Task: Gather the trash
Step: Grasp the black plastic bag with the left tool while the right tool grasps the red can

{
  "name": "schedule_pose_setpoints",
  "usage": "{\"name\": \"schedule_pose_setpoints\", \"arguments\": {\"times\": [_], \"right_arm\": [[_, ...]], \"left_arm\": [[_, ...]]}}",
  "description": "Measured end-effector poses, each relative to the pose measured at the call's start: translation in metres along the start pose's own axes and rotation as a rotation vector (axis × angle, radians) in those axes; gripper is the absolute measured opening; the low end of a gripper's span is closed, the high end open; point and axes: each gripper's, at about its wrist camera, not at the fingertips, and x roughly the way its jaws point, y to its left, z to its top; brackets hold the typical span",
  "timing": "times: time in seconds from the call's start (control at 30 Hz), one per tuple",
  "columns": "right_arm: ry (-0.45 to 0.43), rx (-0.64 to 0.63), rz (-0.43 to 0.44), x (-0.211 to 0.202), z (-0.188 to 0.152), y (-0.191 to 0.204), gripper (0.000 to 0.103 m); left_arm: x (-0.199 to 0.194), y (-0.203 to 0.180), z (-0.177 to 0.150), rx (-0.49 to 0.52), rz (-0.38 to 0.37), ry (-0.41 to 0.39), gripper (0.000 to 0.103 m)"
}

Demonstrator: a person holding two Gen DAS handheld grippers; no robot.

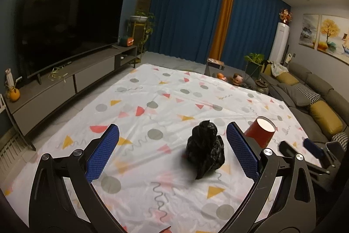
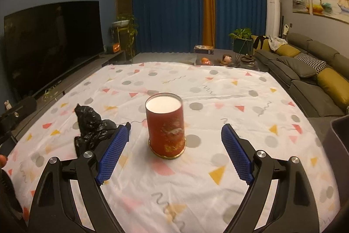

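Two hand-held grippers hover over a table covered in a white cloth [image 2: 218, 88] printed with coloured shapes. The left gripper [image 1: 172, 152] is spread wide and empty, its blue pads framing a crumpled black plastic bag [image 1: 205, 151] that lies on the cloth near the camera. The right gripper [image 2: 174, 152] is likewise released and empty, framing a red cylindrical container [image 2: 166, 125] that stands upright, just right of the bag. Neither gripper touches anything. This looks like the approach step, before any pickup. Next, the left gripper likely needs to move forward around the bag and close on its bunched top, while the right closes on the container
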Motion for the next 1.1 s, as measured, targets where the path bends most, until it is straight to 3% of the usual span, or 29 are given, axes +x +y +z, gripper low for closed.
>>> {"name": "schedule_pose_setpoints", "arguments": {"times": [0.27, 0.63, 0.87, 0.97, 1.1], "right_arm": [[0.032, 0.004, 0.001, 0.036, 0.007, 0.008, 0.082], [0.080, 0.002, 0.026, 0.065, 0.007, 0.009, 0.052], [0.059, -0.006, 0.029, 0.059, 0.006, 0.004, 0.051], [0.037, 0.009, 0.029, 0.050, 0.008, -0.003, 0.051], [0.007, 0.012, 0.025, 0.032, 0.008, -0.012, 0.051]], "left_arm": [[0.015, 0.002, 0.002, -0.008, -0.022, 0.018, 0.097], [0.042, -0.008, -0.007, 0.006, -0.082, 0.093, 0.097], [0.072, -0.021, -0.009, 0.008, -0.115, 0.161, 0.096], [0.084, -0.030, -0.009, 0.036, -0.130, 0.182, 0.090], [0.102, -0.040, -0.015, 0.065, -0.144, 0.241, 0.073]]}}
